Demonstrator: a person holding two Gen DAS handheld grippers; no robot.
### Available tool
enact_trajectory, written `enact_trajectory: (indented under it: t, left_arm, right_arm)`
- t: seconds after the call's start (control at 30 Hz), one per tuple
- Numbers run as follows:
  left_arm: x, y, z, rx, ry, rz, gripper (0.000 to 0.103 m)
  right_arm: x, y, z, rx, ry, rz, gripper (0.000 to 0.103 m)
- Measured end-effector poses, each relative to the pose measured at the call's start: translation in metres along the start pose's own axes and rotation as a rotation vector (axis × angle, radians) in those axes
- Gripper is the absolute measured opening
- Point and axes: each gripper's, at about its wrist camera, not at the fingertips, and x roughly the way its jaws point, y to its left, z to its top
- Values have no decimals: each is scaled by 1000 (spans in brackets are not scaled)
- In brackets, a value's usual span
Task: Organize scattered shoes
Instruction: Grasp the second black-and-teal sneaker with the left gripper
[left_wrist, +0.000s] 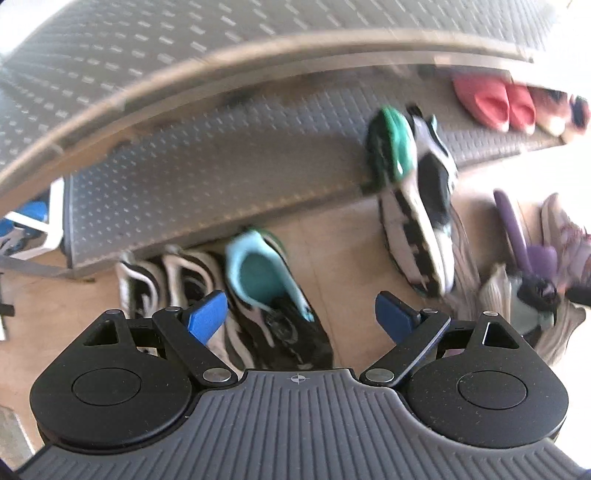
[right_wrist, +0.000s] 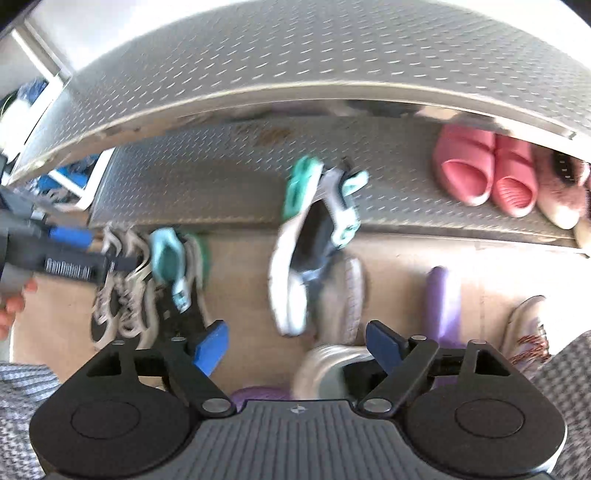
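Standing wide apart with nothing between them, the blue fingers (left_wrist: 207, 314) of the left gripper (left_wrist: 301, 314) point down at a black sneaker with a teal lining (left_wrist: 273, 291) lying on the wooden floor (left_wrist: 343, 236). Just left of that shoe lie 2 black-and-white striped sneakers (left_wrist: 166, 280), side by side, below the front edge of the lower metal shelf (left_wrist: 207, 177).

The right gripper (right_wrist: 297, 347) also has its blue fingers (right_wrist: 212, 347) spread and empty. Beyond them a white, black and teal sneaker (right_wrist: 314, 240) sits tilted on its side, its heel end resting on the lower shelf's front edge and its toe hanging over the floor, touching a grey shoe (right_wrist: 343, 295) below it. A purple slipper (right_wrist: 443, 302) and a pale pink-laced sneaker (right_wrist: 524, 332) lie to the right on the floor.

Further back on the lower shelf, at the right, 2 pink slides (right_wrist: 484, 166) stand neatly together, with a fluffy pink slipper (right_wrist: 561, 188) beside them. An upper metal shelf (right_wrist: 295, 62) overhangs everything. At the left edge of the right wrist view, a person's fingers (right_wrist: 14, 299) hold the left gripper's handle.
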Motion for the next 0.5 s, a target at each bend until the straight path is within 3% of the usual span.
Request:
enact_trajectory:
  t: [0.1, 0.17, 0.23, 0.37, 0.5]
  left_arm:
    - [15, -30, -9, 54, 64, 14, 91]
    - [30, -55, -15, 90, 106, 19, 91]
    - [34, -63, -15, 90, 114, 16, 91]
    - [45, -81, 1, 34, 82, -4, 91]
    - [58, -104, 23, 18, 21, 3, 91]
  right_arm:
    - [32, -23, 0, 167, 129, -11, 82]
    - [42, -29, 4, 224, 193, 45, 82]
    - [36, -29, 12, 196, 171, 83, 83]
    - [16, -31, 21, 128, 81, 47, 88]
    - [-4, -56, 26, 205, 37, 70, 89]
